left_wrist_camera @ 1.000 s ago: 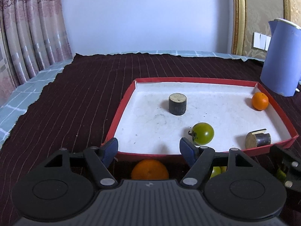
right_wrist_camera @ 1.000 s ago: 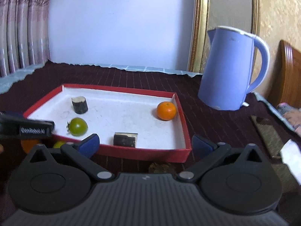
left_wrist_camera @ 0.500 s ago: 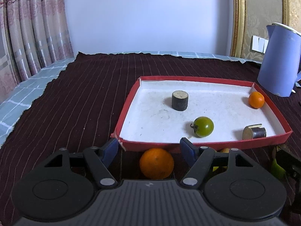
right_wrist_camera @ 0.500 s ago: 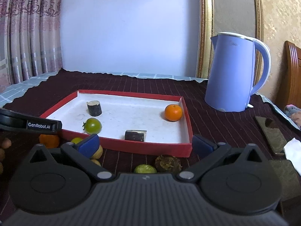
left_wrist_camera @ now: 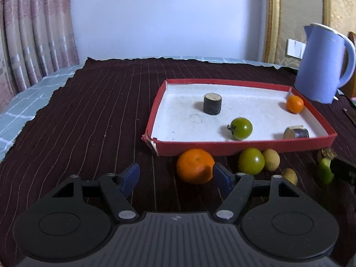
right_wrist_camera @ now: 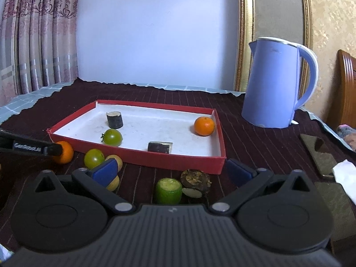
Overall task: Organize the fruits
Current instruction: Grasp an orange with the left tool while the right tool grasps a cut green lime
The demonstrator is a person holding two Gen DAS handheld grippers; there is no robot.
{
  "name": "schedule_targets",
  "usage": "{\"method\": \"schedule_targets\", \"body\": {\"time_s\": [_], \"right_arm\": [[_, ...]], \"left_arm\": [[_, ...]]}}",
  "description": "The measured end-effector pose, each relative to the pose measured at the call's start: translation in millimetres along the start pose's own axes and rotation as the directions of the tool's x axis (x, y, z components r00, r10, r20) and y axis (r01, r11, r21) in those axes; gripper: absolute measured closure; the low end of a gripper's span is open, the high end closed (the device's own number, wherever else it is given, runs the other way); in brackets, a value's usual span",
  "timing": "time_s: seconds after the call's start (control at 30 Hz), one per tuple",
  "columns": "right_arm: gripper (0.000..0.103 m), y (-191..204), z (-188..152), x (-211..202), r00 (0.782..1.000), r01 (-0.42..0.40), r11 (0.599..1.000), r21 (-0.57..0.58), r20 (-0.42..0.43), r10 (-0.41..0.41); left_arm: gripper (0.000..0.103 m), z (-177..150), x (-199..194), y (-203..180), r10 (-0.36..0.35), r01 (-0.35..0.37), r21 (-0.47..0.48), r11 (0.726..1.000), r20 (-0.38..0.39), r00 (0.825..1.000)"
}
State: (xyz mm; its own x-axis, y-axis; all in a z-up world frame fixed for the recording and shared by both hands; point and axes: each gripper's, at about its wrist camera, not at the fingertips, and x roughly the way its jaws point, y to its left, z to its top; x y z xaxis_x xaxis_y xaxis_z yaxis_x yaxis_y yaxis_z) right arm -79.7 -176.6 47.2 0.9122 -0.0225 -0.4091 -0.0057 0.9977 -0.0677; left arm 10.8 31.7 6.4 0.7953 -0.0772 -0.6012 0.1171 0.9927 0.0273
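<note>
A red tray [left_wrist_camera: 244, 149] [right_wrist_camera: 169, 161] with a white floor holds a green tomato [left_wrist_camera: 241, 128] [right_wrist_camera: 113, 137], a small orange [left_wrist_camera: 294, 104] [right_wrist_camera: 204, 126] and two dark cane pieces [left_wrist_camera: 212, 103] [left_wrist_camera: 297, 132]. In front of the tray lie a big orange [left_wrist_camera: 194, 165] [right_wrist_camera: 65, 152], a green tomato [left_wrist_camera: 251, 161] [right_wrist_camera: 94, 158], yellowish small fruits [left_wrist_camera: 271, 159], a green cut piece [right_wrist_camera: 168, 190] and a brown fruit [right_wrist_camera: 195, 178]. My left gripper [left_wrist_camera: 175, 175] is open and empty, the big orange just ahead of its right finger. My right gripper [right_wrist_camera: 171, 172] is open and empty above the green piece.
A blue kettle [left_wrist_camera: 322, 64] [right_wrist_camera: 276, 82] stands right of the tray. A dark striped cloth [left_wrist_camera: 100, 111] covers the table. A phone [right_wrist_camera: 318, 153] and white tissue [right_wrist_camera: 344, 178] lie at the right. Curtains hang at the left.
Both grippers have pulled back from the tray and stayed open. The fruits in front of the tray have come into view.
</note>
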Motion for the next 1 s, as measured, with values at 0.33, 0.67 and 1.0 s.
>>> {"method": "schedule_targets", "body": {"time_s": [0.33, 0.67, 1.0], "right_arm": [[0.0, -1, -7, 1, 1.0, 0.006, 1.0, 0.011, -0.006, -0.006], [0.0, -7, -11, 6, 0.999, 0.028, 1.0, 0.003, -0.029, -0.028], [0.032, -11, -15, 8, 0.997, -0.032, 0.998, 0.047, -0.073, 0.035]], "left_arm": [[0.031, -3, 11, 6, -0.11, 0.11, 0.008, 0.994, -0.017, 0.994], [0.046, 0, 37, -13, -0.065, 0.067, 0.048, 0.997, -0.046, 0.997], [0.061, 3, 34, -13, -0.062, 0.064, 0.029, 0.998, -0.048, 0.997]]}}
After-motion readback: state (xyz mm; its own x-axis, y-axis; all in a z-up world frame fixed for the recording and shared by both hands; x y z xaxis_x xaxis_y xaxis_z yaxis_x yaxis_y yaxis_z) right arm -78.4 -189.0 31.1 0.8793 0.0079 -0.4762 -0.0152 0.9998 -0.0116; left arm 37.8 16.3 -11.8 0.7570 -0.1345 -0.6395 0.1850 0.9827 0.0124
